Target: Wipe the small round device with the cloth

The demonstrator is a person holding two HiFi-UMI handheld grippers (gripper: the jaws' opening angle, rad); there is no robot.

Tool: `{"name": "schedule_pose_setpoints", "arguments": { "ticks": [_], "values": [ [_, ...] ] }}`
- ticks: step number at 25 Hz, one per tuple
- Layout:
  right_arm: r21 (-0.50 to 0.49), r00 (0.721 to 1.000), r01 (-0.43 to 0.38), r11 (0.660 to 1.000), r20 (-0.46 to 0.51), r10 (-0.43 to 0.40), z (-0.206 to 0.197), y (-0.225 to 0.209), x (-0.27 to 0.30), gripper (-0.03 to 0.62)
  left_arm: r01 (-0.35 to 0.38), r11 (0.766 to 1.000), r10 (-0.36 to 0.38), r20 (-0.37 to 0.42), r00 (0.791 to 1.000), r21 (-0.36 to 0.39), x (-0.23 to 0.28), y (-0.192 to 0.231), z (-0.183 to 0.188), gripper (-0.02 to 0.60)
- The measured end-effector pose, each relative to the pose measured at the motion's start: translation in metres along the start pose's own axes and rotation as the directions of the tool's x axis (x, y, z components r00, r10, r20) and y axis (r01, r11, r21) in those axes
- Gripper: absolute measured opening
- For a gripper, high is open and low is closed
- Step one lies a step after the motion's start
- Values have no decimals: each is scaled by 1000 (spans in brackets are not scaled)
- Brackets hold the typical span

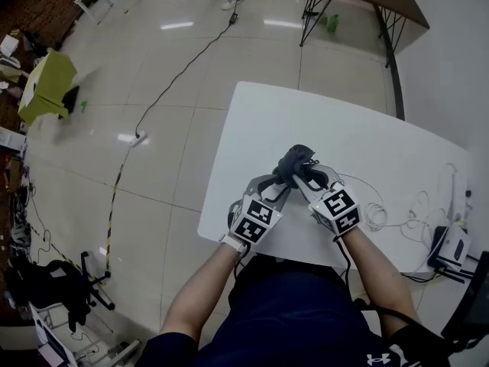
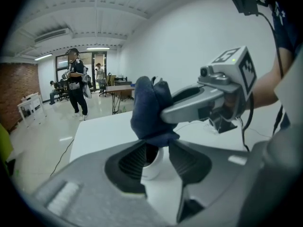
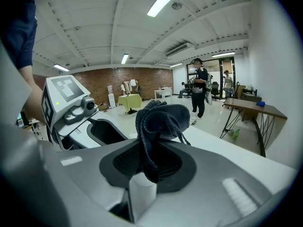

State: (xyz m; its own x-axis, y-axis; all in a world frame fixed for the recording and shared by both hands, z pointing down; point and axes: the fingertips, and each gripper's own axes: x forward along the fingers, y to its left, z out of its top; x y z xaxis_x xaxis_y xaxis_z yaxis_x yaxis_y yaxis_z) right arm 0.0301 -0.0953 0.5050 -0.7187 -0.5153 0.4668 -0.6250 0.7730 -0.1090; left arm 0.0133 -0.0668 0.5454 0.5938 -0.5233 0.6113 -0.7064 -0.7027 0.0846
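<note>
Meanwhile, left gripper point(image 2: 157, 149) pinches a small white round device point(image 2: 152, 167) (hold looks shallow); right gripper point(image 3: 149, 149), clamping bunched dark-blue cloth point(image 3: 161, 119) just ahead, may knock it loose.

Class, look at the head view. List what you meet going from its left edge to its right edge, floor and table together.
Yellow-green covered table → white power strip on the floor → left gripper → right gripper → coiled white cable → white box at the table's right edge.

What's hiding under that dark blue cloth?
A small white round device pokes out beneath the cloth, pinched between the jaws of the left gripper. Its top is covered, so I can't see it.
</note>
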Motion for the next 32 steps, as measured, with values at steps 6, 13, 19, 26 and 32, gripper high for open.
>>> {"name": "schedule_pose_setpoints", "arguments": {
  "ticks": [6, 13, 19, 26, 32],
  "values": [
    [157, 999, 41, 987, -14, -39, -31, -33, -5, 75, -5, 1000, 5, -20, 1000, -12, 2, 1, -8, 147],
    [268, 998, 44, 962, -60, -29, -68, -46, 2, 75, 0, 1000, -1, -16, 1000, -31, 5, -3, -7, 147],
    [258, 987, 27, 966, -159, 15, -108, -38, 19, 75, -2, 999, 1, -12, 1000, -40, 5, -3, -6, 147],
    [250, 974, 68, 966, -227, -10, -126, -40, 32, 74, 5, 999, -6, -9, 1000, -44, 2, -5, -8, 147],
    [287, 978, 115, 951, -198, -58, -114, -48, 12, 72, 3, 998, -2, 14, 1000, -63, -11, -8, -13, 147]
  ]
}}
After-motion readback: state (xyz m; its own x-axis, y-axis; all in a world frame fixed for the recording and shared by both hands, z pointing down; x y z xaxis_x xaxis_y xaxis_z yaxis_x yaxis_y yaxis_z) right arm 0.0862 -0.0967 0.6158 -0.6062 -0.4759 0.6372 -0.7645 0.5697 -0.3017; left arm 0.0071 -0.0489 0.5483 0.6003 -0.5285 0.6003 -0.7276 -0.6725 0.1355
